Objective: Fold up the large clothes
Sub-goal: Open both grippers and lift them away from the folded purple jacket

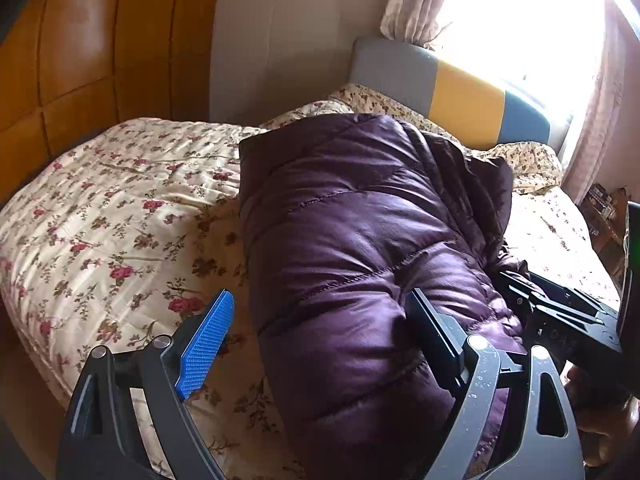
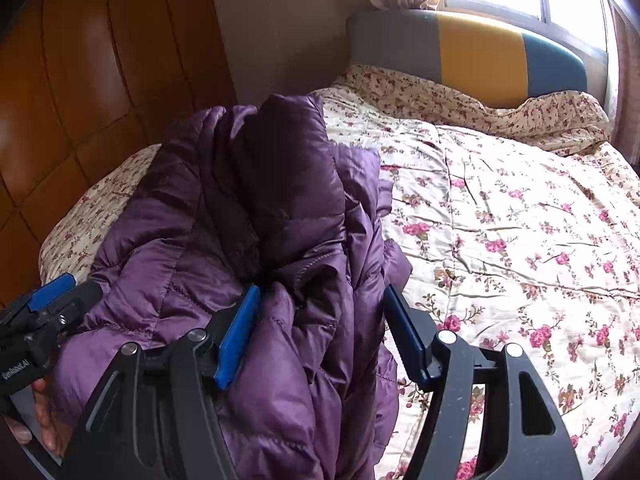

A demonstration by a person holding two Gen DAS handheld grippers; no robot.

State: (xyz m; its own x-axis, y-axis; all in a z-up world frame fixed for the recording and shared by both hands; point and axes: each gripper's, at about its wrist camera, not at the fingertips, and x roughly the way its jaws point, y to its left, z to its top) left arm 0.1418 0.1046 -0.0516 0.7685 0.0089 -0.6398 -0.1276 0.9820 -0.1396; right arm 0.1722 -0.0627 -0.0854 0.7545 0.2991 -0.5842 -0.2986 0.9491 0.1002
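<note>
A purple quilted down jacket (image 1: 360, 240) lies folded into a long bundle on the floral bed. In the left wrist view my left gripper (image 1: 320, 320) stands wide open over the bundle's near end. Its blue pad (image 1: 206, 346) is off the fabric on the left and its other finger rests over the jacket. In the right wrist view the jacket (image 2: 240, 220) shows rumpled layers and folds. My right gripper (image 2: 320, 320) straddles its near right edge, jaws apart and not pinching the cloth. The left gripper (image 2: 68, 292) shows at the far left, beside the bundle.
The floral quilt (image 2: 520, 240) covers the bed. A grey, yellow and blue headboard (image 2: 480, 48) stands at the far end under a bright curtained window. Brown padded wall panels (image 1: 80, 60) run along the left. A person's hand (image 2: 44, 420) is at the lower left.
</note>
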